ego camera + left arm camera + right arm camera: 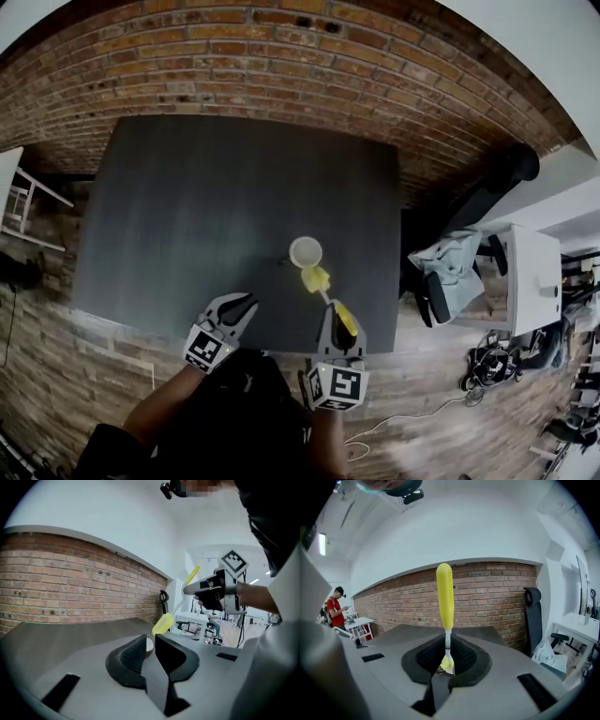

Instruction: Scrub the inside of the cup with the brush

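brush yel | cup wht | table dk grey | wall red brick ptn

Cup beyond left gripper: only sliver of white rim showed through gap between jaws, rest hidden behind left jaw. Brush: stem's lower end sank between pads of right gripper, exact grip spot hidden. From head view, cup's inside too small to read. Person's arms behind both grippers were cut off by bottom edge. Bystander far left of right gripper: too small for detail.
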`<action>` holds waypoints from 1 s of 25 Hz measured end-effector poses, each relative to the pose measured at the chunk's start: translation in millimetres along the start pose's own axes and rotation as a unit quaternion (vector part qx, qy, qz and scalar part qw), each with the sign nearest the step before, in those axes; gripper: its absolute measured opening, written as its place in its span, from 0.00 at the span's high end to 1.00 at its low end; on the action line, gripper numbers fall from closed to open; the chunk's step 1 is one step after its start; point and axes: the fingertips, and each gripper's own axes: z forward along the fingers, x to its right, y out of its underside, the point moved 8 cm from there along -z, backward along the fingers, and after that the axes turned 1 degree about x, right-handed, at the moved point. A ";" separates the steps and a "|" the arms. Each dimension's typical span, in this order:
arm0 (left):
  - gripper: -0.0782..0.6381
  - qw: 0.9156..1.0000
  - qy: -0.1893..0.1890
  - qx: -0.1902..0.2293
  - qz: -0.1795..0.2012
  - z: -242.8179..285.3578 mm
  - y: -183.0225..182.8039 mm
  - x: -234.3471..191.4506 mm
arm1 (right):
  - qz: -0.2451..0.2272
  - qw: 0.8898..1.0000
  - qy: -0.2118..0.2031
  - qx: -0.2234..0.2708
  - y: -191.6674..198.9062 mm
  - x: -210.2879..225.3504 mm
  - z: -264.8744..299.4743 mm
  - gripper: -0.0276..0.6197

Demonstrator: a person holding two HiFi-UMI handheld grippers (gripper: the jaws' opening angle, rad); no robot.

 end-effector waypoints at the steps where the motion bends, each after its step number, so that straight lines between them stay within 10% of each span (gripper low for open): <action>1: 0.79 1.000 -0.007 0.015 0.003 -10.7 -8.3 3.6 | 0.005 1.000 -0.002 0.002 -0.9 -1.0 -4.3 0.88; 7: 0.81 0.997 -0.016 0.082 0.004 -57.8 -59.6 27.0 | 0.010 1.000 0.000 0.005 0.4 -14.9 -38.2 0.88; 25: 0.81 0.996 0.050 0.074 -0.022 -137.6 -112.7 15.1 | 0.029 0.999 0.038 0.013 -17.0 -114.3 -101.2 0.88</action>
